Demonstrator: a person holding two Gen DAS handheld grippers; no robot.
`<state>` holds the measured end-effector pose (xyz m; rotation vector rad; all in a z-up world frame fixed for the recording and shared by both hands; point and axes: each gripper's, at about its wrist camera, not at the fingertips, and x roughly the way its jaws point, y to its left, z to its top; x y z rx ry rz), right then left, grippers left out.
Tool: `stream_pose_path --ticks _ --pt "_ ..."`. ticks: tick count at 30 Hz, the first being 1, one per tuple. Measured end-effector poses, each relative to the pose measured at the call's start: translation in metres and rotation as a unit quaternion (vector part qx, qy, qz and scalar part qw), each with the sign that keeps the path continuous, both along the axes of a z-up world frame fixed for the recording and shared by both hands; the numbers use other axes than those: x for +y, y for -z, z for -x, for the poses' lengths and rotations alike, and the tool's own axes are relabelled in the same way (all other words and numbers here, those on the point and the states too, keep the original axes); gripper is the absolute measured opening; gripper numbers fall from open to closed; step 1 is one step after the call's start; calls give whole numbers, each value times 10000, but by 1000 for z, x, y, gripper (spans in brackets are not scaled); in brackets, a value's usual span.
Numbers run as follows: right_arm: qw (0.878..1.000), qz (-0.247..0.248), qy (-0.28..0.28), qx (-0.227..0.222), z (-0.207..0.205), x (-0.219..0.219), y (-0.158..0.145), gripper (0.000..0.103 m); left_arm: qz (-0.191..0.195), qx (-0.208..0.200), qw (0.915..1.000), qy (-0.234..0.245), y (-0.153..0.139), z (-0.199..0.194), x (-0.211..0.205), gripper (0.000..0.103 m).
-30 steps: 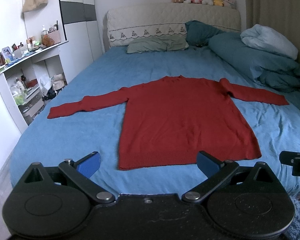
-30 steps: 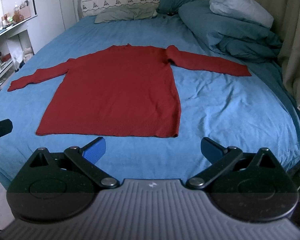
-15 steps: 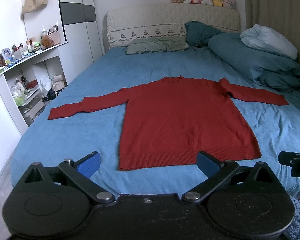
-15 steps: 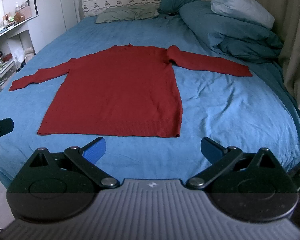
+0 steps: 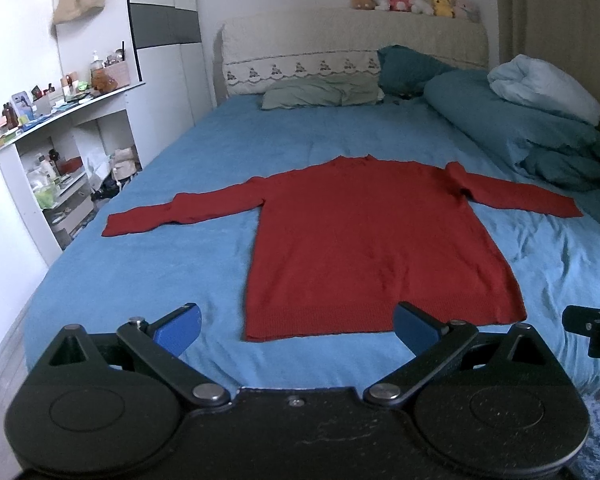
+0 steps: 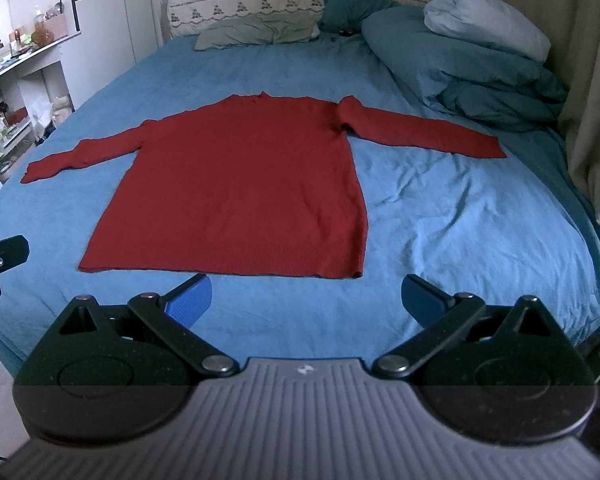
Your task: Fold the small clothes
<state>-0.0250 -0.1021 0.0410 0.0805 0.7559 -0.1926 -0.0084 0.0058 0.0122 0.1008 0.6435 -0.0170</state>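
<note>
A red long-sleeved sweater (image 5: 364,240) lies flat on the blue bed (image 5: 148,276), both sleeves spread out, hem toward me. It also shows in the right wrist view (image 6: 240,188). My left gripper (image 5: 296,330) is open and empty, held just short of the hem's left part. My right gripper (image 6: 306,300) is open and empty, just short of the hem's right corner. Each gripper's edge shows at the side of the other's view.
Pillows (image 5: 316,94) and a folded teal duvet (image 5: 540,140) lie at the head and right of the bed. A cluttered white shelf unit (image 5: 52,152) stands left of the bed. A curtain (image 6: 592,80) hangs on the right.
Both grippers have drifted very slightly; the sweater sits a touch lower in the right wrist view. The sweater itself has not moved and the jaws stay open.
</note>
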Motion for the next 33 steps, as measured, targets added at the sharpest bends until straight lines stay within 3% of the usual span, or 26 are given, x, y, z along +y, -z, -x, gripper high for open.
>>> stream_pose_path --ticks 7,14,24,33 --pt "9998 -21 111 -140 -11 -12 -16 103 4 -202 9998 51 -21 -27 1 103" --pt "9967 -277 723 -251 -82 -75 -13 103 50 -309 9984 480 -30 -140 -25 103" --pt "9762 -578 2060 -360 -238 -209 58 103 -226 52 9938 1087 35 -352 -107 103" --pt "9529 -801 2891 -445 -319 -306 121 103 -39 772 9869 1413 89 -471 -189 103"
